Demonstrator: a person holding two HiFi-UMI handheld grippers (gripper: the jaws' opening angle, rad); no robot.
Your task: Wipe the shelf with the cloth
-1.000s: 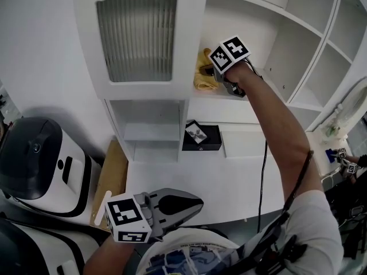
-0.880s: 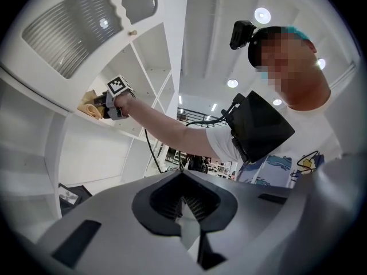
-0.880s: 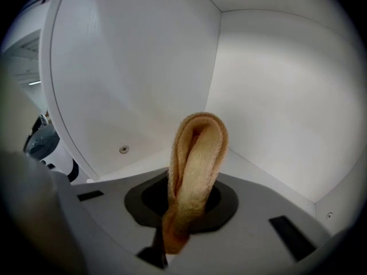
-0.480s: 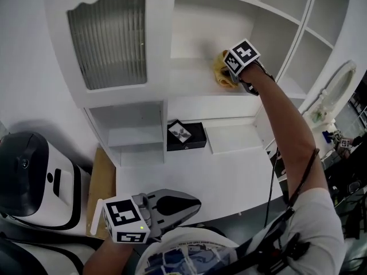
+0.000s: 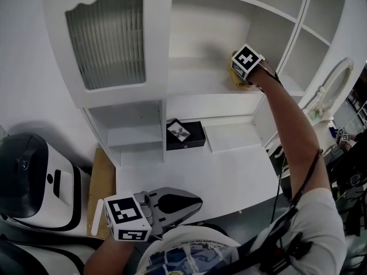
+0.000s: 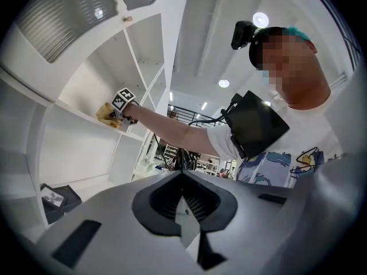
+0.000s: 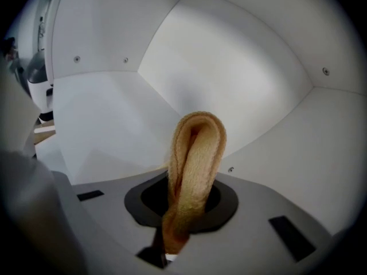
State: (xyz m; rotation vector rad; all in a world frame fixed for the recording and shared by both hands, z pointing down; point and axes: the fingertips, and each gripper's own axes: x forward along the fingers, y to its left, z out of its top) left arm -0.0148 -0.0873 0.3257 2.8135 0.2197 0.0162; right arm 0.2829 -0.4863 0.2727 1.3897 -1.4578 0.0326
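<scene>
Right gripper view shows the right gripper (image 7: 182, 234) pinching the folded yellow cloth (image 7: 194, 165) on the bare white shelf (image 5: 195, 73), at 2 o'clock in the head view. Drag against the shelf could pull the cloth loose, I judge. The left gripper (image 6: 186, 211) idles at 6 o'clock, jaws pressed together, empty. A black box (image 5: 184, 135) sits on the counter (image 5: 229, 171) below.

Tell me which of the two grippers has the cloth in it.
The right gripper, up at the shelf, jaws clamped on the folded yellow cloth. The left gripper hangs low by the person's body, jaws together on nothing.
</scene>
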